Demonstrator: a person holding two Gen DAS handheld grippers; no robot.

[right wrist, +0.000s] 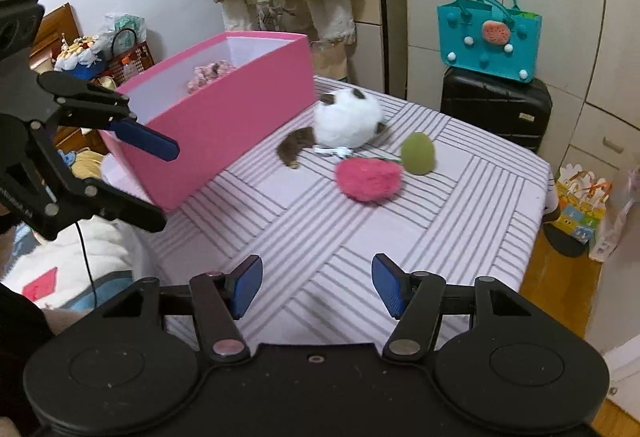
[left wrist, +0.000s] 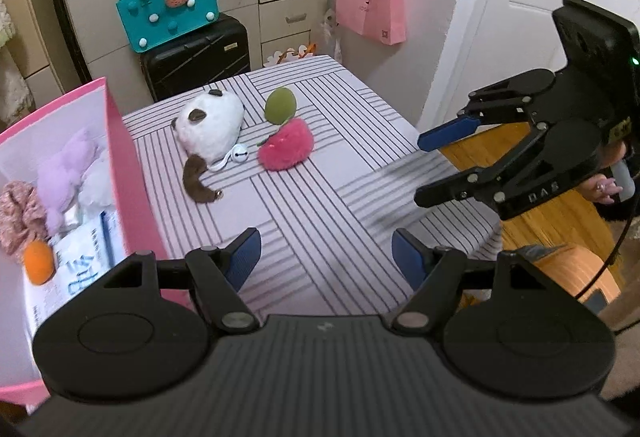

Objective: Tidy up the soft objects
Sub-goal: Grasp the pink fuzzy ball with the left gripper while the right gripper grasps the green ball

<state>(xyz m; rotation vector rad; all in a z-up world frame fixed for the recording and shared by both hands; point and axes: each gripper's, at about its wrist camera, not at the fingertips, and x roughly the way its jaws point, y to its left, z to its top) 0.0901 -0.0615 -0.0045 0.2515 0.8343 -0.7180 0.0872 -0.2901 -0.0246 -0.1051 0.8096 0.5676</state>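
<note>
**Both grippers empty, three plush toys waiting ahead on the striped cloth**

The left gripper (left wrist: 326,257) hangs over the near part of the table with its blue pads parted about halfway and nothing between them, only bare striped cloth. The right gripper (right wrist: 317,283) is in the same condition: jaws partly spread, empty, tilted down at the table (left wrist: 360,165). From the left camera the right gripper shows off to the right side, over the table's edge.

Out beyond both tools, towards the far end of the table, the loose toys lie close together. The white plush (left wrist: 210,125), with brown ears and a brown limb trailing towards the near side, sits nearest the pink box (left wrist: 120,165). Its long axis seems to run from that brown limb up and away to the rounded head. Just to its right lies the fuzzy pink plush (left wrist: 286,149), a squat oval lying crosswise, and touching it from behind is the green plush (left wrist: 280,105), egg-shaped and standing on its blunt end.

The box stands open on the left side of the table and already holds a lilac plush (left wrist: 66,173) and other soft bits. I would judge the left gripper the handier one for the white plush, the right for the pink and green pair.
</note>
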